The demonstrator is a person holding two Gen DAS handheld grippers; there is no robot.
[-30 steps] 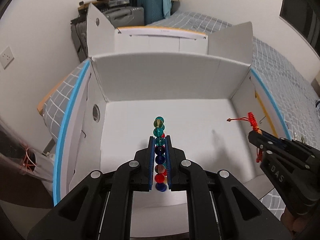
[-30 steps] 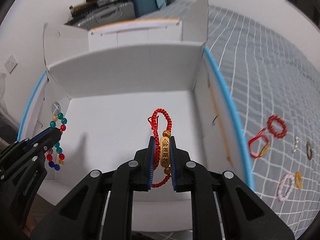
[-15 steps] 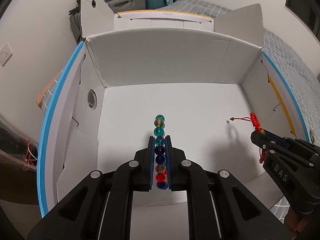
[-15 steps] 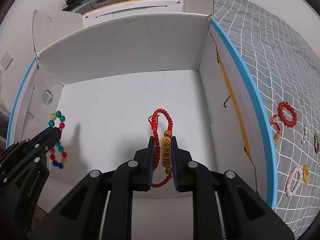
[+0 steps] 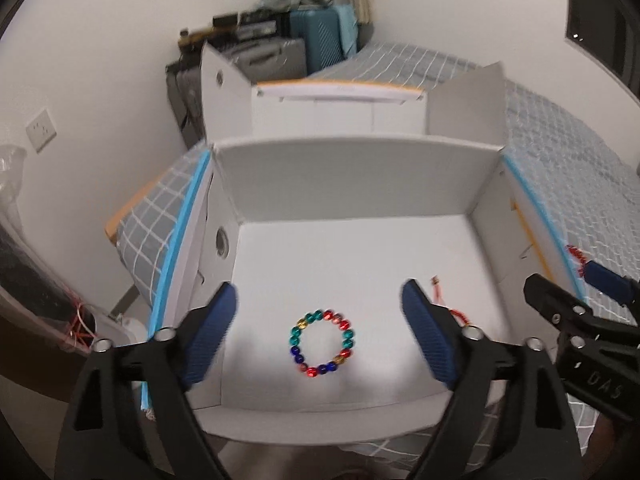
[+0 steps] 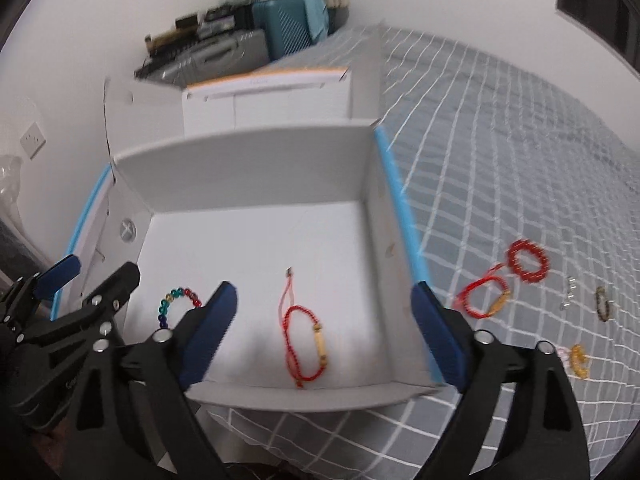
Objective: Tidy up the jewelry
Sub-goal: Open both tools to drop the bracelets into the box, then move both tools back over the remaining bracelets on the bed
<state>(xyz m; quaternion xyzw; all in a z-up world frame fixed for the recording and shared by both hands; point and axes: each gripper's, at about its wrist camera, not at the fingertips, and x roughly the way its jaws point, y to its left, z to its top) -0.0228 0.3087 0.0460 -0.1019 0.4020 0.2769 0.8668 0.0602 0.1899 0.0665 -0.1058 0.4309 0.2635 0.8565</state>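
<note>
Both tongs are spreading wide with nothing between their pads: the left tongs (image 5: 318, 336) hang over the multicoloured bead bracelet (image 5: 322, 343), the right tongs (image 6: 324, 330) over the red cord bracelet (image 6: 303, 342). Both bracelets lie released on the floor of the white box (image 6: 256, 168), near its front wall, the beads toward the left wall, the cord piece nearer the middle with its long axis running front to back. The box sits on the bed (image 6: 500, 128). What remains lies on the bedspread beyond the box's right, blue-edged wall: 2 red bracelets (image 6: 504, 280) closest, then smaller pieces (image 6: 588, 300) toward the bed's right edge. I judge the right tongs the nearer, needing a swing rightward over that wall.
</note>
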